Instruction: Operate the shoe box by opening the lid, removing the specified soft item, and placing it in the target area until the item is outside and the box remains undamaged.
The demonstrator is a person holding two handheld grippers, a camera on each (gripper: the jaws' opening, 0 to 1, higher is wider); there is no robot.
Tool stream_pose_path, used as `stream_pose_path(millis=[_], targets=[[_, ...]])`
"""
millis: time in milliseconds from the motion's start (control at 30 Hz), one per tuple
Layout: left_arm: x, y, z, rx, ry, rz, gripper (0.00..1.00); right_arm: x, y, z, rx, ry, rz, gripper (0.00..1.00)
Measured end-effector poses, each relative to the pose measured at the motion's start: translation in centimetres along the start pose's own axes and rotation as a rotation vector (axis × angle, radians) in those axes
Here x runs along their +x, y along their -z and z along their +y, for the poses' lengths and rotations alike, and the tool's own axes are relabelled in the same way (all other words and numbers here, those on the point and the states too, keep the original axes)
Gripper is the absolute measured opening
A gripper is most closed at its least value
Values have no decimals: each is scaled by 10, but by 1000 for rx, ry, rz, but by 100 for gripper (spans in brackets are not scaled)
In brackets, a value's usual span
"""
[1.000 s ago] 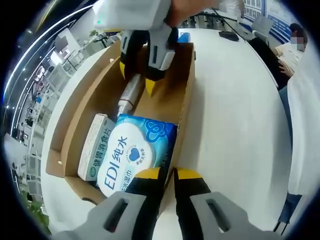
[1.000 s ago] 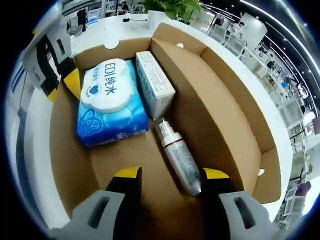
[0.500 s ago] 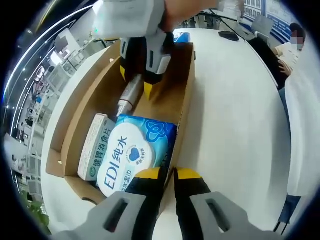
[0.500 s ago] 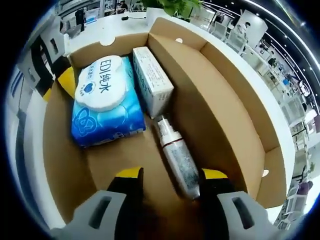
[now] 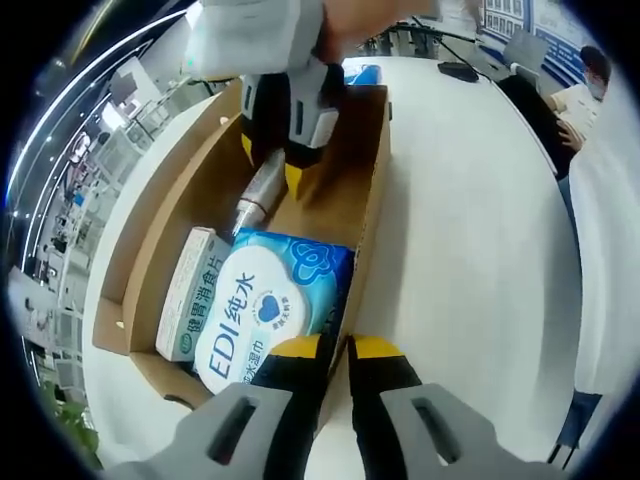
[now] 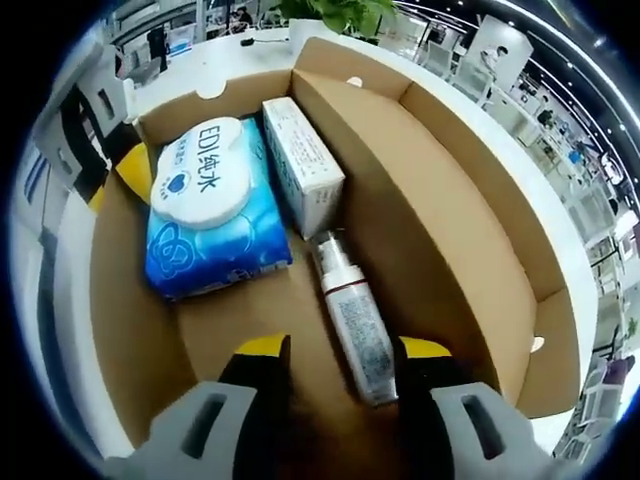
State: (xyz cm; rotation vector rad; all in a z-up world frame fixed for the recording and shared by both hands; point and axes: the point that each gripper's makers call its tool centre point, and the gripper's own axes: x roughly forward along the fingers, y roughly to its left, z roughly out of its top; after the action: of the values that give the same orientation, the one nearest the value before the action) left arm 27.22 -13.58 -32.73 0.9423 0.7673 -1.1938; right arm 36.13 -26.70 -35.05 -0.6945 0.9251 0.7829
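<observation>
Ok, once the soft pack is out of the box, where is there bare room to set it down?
The white table beside the box's long wall is bare. Inside, bare cardboard floor lies between the wipes pack, the bottle and the right gripper. The far end is crowded: wipes pack against carton, left gripper at the wall.

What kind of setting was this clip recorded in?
Probably an open-plan office or showroom: a long white table holding the open shoe box, a potted plant beyond it, a seated person and rows of desks behind.

Bright even indoor light, sharp centre, fisheye-warped edges.
</observation>
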Motion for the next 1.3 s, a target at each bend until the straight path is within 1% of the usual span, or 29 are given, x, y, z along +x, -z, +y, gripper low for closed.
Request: stream_pose_path(millis=[133,267,400,700,900,1200,1300], targets=[[0,0,0,0,0,0,9,0,0,3,-3,-17,-2,30],[0,0,0,0,-1,0,9,0,1,6,-6,-26,1,27],[-1,0,0,0,-2,0,9,0,2,9,-12,-40,4,22],[0,0,0,0,-2,0,9,0,4,13,-1,-50,3,19],[0,0,0,0,-2,0,9,0,6,14,5,-48,5,19],[0,0,0,-4,-3,-1,9,-2,9,19,33,-49,17,19],[0,0,0,-4,-2,-1,9,-4,11,23,59,-50,23,19]])
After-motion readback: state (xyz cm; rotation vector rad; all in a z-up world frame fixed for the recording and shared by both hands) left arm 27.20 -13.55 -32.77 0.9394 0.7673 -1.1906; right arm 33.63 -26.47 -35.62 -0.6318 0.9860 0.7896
